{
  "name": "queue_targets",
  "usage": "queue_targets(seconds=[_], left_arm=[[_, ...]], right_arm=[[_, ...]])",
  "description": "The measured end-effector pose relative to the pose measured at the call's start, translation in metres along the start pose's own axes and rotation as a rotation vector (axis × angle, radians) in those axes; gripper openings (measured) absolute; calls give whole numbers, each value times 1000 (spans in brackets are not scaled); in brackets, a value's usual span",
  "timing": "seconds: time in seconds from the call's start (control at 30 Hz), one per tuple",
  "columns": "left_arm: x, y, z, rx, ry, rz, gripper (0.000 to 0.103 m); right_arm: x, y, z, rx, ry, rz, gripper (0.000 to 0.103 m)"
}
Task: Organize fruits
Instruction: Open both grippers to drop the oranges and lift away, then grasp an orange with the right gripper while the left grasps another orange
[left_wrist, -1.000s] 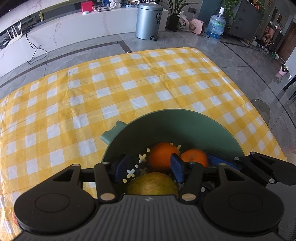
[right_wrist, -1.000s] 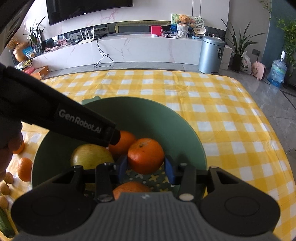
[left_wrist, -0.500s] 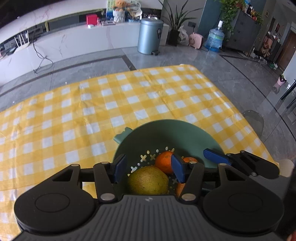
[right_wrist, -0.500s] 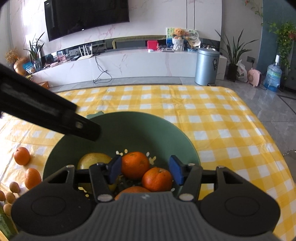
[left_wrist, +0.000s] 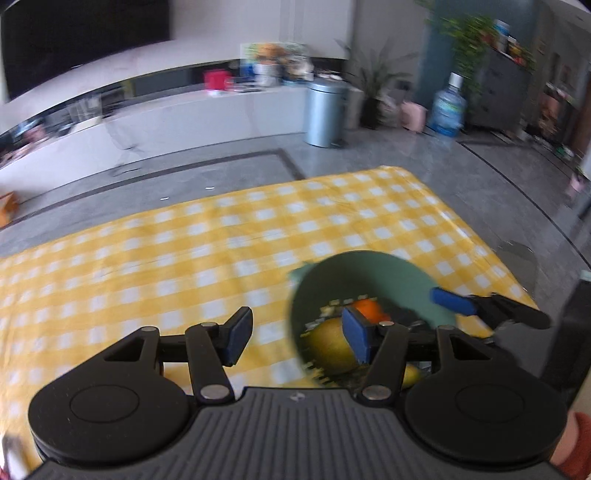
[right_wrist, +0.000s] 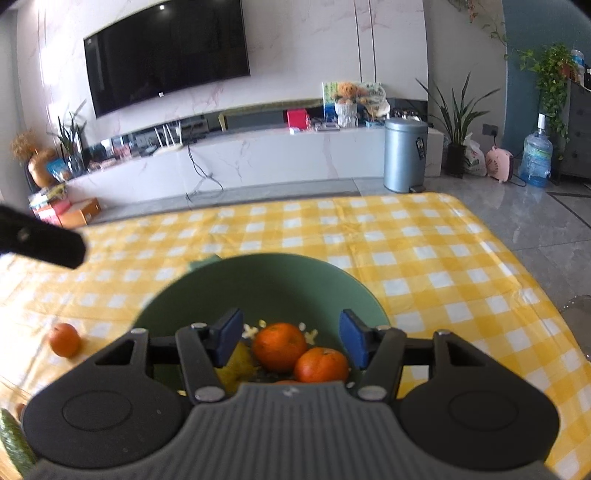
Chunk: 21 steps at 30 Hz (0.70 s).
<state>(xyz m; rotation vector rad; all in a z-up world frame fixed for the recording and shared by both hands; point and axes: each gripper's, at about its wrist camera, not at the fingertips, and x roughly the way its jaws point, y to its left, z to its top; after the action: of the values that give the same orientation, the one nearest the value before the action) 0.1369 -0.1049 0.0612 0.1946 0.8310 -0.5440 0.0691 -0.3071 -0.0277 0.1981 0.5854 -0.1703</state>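
— Blue-padded, what are my tongs doing?

— Your right gripper (right_wrist: 289, 340) has just been opening; its jaws stand apart over the green bowl (right_wrist: 258, 280), gripping nothing. Two oranges (right_wrist: 280, 346) lie in the bowl just beyond the pads, untouched.

— And my left?

— The left gripper (left_wrist: 297, 339) is parted and empty above the yellow checked cloth (left_wrist: 184, 258), bowl at its right finger. One stray orange (right_wrist: 65, 339) sits on the cloth, left of the bowl.

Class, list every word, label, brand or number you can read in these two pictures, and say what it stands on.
No text is readable.
Dark label on the grey metal pedal bin: too small.
Printed picture behind the brown teddy bear: too small.
Label on the blue water bottle: blurred.
Small logo on the right gripper's grey body: no letters.
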Motion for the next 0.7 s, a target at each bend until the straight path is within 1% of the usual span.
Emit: queue_targets(seconds=[0.1, 0.17, 0.3, 0.37, 0.43, 0.53, 0.6, 0.7], left_arm=[[-17, 28, -16, -71, 1, 51, 67], [-27, 46, -29, -114, 8, 92, 67], [-40, 73, -51, -158, 25, 162, 67], [-43, 84, -61, -175, 35, 176, 67], [-43, 92, -71, -190, 43, 184, 67], [-44, 101, -82, -186, 37, 211, 67], [-40, 105, -87, -185, 31, 217, 67], [-32, 113, -93, -207, 31, 220, 67]], right_arm=[[-16, 10, 1, 29, -21, 54, 59], [-24, 21, -1, 39, -15, 91, 59], [-37, 47, -11, 53, 41, 163, 59], [-41, 60, -19, 57, 67, 207, 59], [-45, 77, -26, 31, 81, 234, 59], [-50, 99, -34, -24, 82, 259, 56], [-50, 111, -37, -49, 88, 277, 53], [-42, 126, -39, -71, 109, 287, 52]])
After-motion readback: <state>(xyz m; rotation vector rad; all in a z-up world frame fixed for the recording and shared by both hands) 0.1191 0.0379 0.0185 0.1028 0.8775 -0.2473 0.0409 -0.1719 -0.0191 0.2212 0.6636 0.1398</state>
